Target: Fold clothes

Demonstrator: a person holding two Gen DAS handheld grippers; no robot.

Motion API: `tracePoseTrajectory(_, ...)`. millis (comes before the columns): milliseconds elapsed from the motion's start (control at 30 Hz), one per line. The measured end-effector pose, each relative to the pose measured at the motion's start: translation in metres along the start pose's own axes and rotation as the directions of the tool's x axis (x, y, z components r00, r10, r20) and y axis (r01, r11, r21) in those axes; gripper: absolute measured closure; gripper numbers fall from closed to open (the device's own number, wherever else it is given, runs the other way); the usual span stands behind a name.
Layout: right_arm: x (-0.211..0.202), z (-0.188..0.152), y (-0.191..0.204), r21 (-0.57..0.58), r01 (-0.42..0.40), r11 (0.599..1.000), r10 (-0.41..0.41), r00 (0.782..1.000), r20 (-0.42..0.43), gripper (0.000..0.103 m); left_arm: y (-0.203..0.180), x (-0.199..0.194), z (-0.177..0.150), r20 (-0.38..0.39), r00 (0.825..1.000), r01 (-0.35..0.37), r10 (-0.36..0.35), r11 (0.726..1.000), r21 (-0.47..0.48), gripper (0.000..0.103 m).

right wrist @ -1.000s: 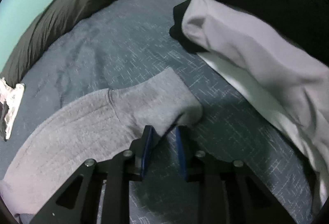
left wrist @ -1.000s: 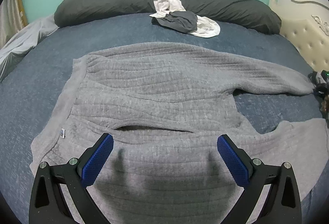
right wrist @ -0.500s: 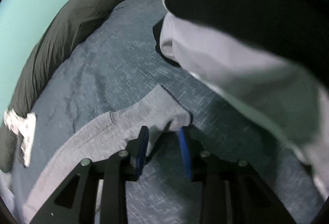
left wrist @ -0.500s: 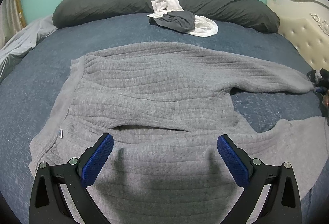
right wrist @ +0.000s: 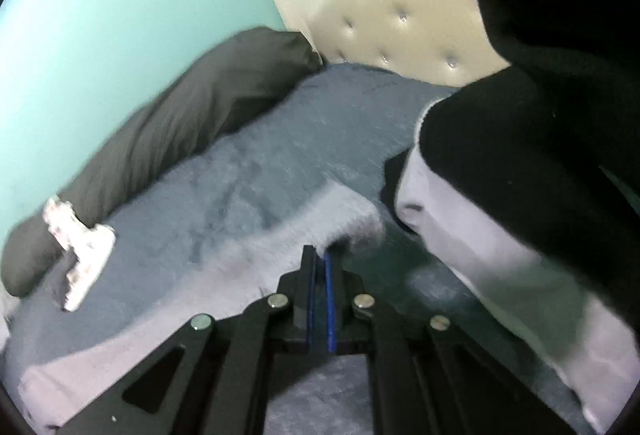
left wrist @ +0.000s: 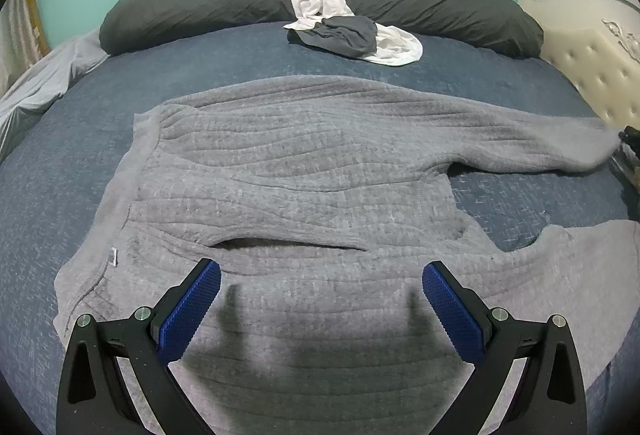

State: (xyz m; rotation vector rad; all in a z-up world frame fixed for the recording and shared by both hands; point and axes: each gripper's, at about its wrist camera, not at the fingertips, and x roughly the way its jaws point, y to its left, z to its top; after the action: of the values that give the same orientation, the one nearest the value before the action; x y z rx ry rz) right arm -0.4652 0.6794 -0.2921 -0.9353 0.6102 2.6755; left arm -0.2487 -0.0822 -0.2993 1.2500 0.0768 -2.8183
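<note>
Grey sweater (left wrist: 304,171) lies spread flat on the bed (left wrist: 64,163), sleeves out. Right tool (right wrist: 320,267) is clamped on a sleeve cuff (right wrist: 344,211), likely to fold it inward; left tool (left wrist: 320,299) hovers wide apart, empty, above the body.

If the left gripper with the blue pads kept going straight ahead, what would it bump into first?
Most likely the grey sweater spread on the bed: the open left gripper hovers over it. Depth is hard to judge here.
</note>
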Motion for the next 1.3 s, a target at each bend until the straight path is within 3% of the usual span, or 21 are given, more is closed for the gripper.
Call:
tracePoseTrajectory(33, 0.002, 0.000, 0.000, -0.009, 0.022, 1.000, -0.022, 1.000, -0.012, 0.099, 0.000, 0.000, 0.000, 0.001, 1.000, 0.000, 0.000, 1.000, 0.001, 0.000)
tracePoseTrajectory(100, 0.023, -0.012, -0.011, 0.029, 0.090, 0.996, -0.085, 0.988, -0.130, 0.099, -0.001, -0.001, 0.000, 0.003, 1.000, 0.000, 0.000, 1.000, 0.003, 0.000)
tracePoseTrajectory(233, 0.042, -0.025, -0.013, 0.002, 0.140, 0.990, -0.136, 0.971, -0.196, 0.099, 0.001, 0.000, 0.000, 0.002, 1.000, -0.004, 0.004, 1.000, 0.003, 0.000)
tracePoseTrajectory(300, 0.042, -0.028, -0.012, -0.018, 0.154, 0.988, -0.154, 0.968, -0.197, 0.092, 0.000, 0.001, 0.000, 0.000, 1.000, -0.004, 0.004, 1.000, 0.004, 0.000)
tracePoseTrajectory(367, 0.032, -0.027, -0.010, -0.044, 0.159, 0.986, -0.164, 0.972, -0.168, 0.071, -0.001, 0.002, 0.000, -0.003, 1.000, 0.000, 0.000, 1.000, 0.007, 0.000)
tracePoseTrajectory(433, 0.023, -0.025, -0.008, -0.070, 0.165, 0.984, -0.173, 0.975, -0.138, 0.063, -0.003, 0.002, 0.000, -0.004, 1.000, 0.002, -0.002, 1.000, 0.012, 0.000)
tracePoseTrajectory(633, -0.005, -0.022, -0.001, -0.145, 0.186, 0.972, -0.195, 0.980, -0.048, 0.063, -0.007, -0.001, -0.001, 0.003, 1.000, 0.007, -0.007, 1.000, 0.017, 0.000)
tracePoseTrajectory(700, 0.005, -0.022, 0.003, -0.162, 0.181, 0.970, -0.196, 0.977, -0.083, 0.063, -0.008, -0.002, 0.000, 0.004, 1.000, 0.007, -0.007, 1.000, 0.017, 0.000)
tracePoseTrajectory(833, 0.025, -0.034, -0.006, -0.133, 0.186, 0.973, -0.214, 0.948, -0.236, 0.067, -0.007, 0.000, 0.000, 0.002, 1.000, 0.007, -0.007, 1.000, 0.014, 0.000)
tracePoseTrajectory(867, 0.017, -0.034, -0.018, -0.119, 0.201, 0.972, -0.224, 0.946, -0.236, 0.067, -0.006, 0.000, 0.000, 0.002, 1.000, 0.008, -0.008, 1.000, 0.013, 0.000)
tracePoseTrajectory(967, -0.020, -0.037, -0.023, -0.082, 0.186, 0.979, -0.196, 0.970, -0.143, 0.067, -0.004, -0.002, 0.000, 0.005, 1.000, 0.013, -0.013, 1.000, 0.007, 0.000)
tracePoseTrajectory(1300, -0.102, -0.064, -0.024, 0.007, 0.086, 0.996, -0.085, 0.994, -0.069, 0.067, -0.001, -0.014, 0.003, 0.030, 0.999, 0.032, -0.031, 0.999, -0.020, 0.000)
